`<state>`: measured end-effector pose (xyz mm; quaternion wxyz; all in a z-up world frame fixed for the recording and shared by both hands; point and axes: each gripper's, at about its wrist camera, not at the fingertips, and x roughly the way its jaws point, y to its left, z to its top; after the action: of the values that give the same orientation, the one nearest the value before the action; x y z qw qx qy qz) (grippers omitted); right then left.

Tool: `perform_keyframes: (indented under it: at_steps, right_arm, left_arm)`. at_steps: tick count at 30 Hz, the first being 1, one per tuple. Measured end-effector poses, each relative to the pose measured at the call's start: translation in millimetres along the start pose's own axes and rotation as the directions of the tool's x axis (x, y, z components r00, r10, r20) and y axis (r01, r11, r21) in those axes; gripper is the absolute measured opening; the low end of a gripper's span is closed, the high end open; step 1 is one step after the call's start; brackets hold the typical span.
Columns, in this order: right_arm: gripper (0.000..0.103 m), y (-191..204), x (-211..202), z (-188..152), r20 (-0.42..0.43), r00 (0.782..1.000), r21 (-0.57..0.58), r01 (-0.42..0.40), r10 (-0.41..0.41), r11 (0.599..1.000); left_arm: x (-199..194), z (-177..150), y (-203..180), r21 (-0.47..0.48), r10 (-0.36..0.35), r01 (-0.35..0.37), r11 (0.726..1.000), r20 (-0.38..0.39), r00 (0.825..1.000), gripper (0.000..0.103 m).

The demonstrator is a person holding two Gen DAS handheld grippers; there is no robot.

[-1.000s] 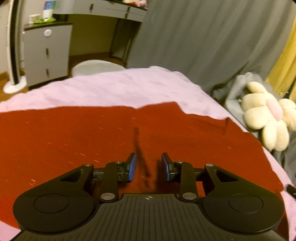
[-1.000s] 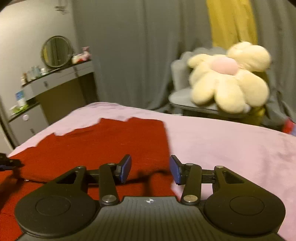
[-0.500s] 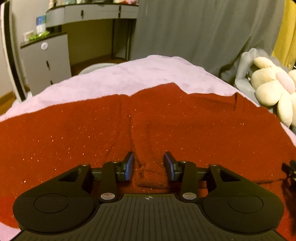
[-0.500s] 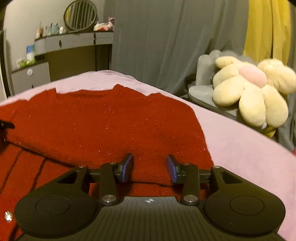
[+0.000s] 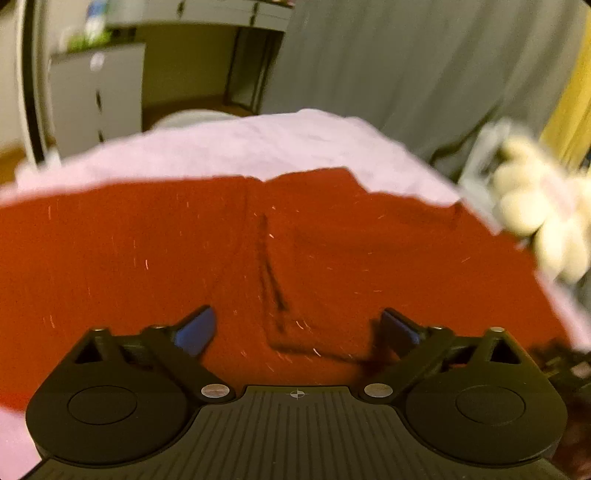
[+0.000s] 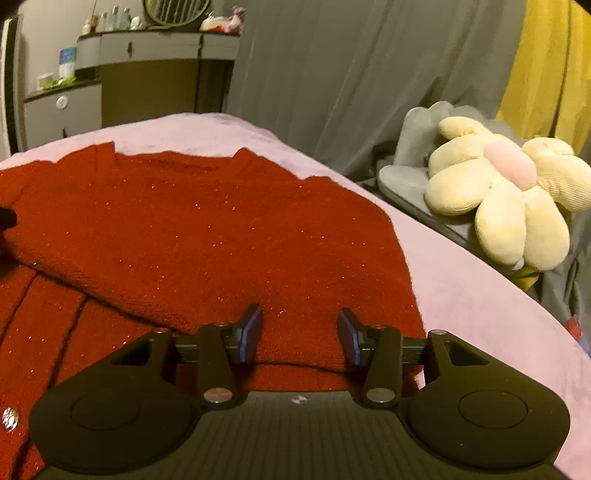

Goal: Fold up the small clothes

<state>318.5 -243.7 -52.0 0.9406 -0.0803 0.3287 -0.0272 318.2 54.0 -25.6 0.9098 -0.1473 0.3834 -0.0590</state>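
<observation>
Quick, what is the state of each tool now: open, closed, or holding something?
Left tool: open wide, holding nothing, over the red sweater.
Right tool: open, holding nothing, over the sweater's folded part.

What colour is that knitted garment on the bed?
Deep red knitted garment flecked with glitter, clearest in the right wrist view.

Dim, warm-lit room. Long grey curtain [image 6: 369,74], yellow drape [image 6: 546,66], grey drawer cabinet [image 6: 62,114], grey dressing table [image 6: 159,46] with round mirror [image 6: 175,11], cream flower-shaped plush cushion [image 6: 509,199] on grey chair [image 6: 402,184].
</observation>
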Motion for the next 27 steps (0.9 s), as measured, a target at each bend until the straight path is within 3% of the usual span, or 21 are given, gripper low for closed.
perform_keyframes:
  at_steps: [4,6,8,10,13,16,18,22,24,27]
  right_arm:
    - [0.048,-13,-23,-1,0.019,0.999,0.095,-0.051,0.049,0.994]
    - [0.064,-17,-49,-14,0.057,0.997,0.168,-0.066,0.057,0.984]
    - [0.07,-18,-81,-38,0.103,0.99,0.237,-0.115,0.093,0.965]
    - [0.07,-15,-108,-64,0.125,0.985,0.277,-0.151,0.12,0.949]
    - [0.07,-9,-122,-86,0.102,0.982,0.288,-0.183,0.16,0.94]
    - [0.067,-7,-119,-82,0.085,0.98,0.301,-0.196,0.178,0.933]
    - [0.065,-6,-119,-80,0.099,0.977,0.337,-0.212,0.189,0.917]
    - [0.065,4,-118,-82,0.082,0.975,0.321,-0.224,0.208,0.92]
    - [0.065,10,-117,-84,0.071,0.976,0.298,-0.217,0.205,0.93]
    - [0.065,14,-117,-84,0.067,0.979,0.288,-0.204,0.193,0.935]
  left_arm:
    - [-33,-14,19,-0.055,-0.033,0.035,0.998,0.044,0.998,0.102]
    - [-55,-22,41,-0.077,-0.053,0.059,0.995,0.072,0.996,0.103]
    - [-80,-31,72,-0.154,-0.029,0.05,0.987,0.132,0.991,0.103]
    - [-104,-38,112,-0.268,0.028,0.022,0.963,0.181,0.983,0.103]
    - [-138,-49,181,-0.461,0.176,-0.049,0.886,0.239,0.955,0.103]
    - [-163,-58,242,-0.617,0.302,-0.102,0.78,0.228,0.926,0.103]
    - [-175,-64,276,-0.706,0.33,-0.073,0.704,0.234,0.914,0.1]
    - [-178,-69,324,-0.798,0.331,0.01,0.603,0.261,0.907,0.087]
    - [-175,-67,338,-0.815,0.323,0.045,0.578,0.28,0.904,0.087]
    - [-170,-59,345,-0.82,0.327,0.055,0.569,0.288,0.9,0.087]
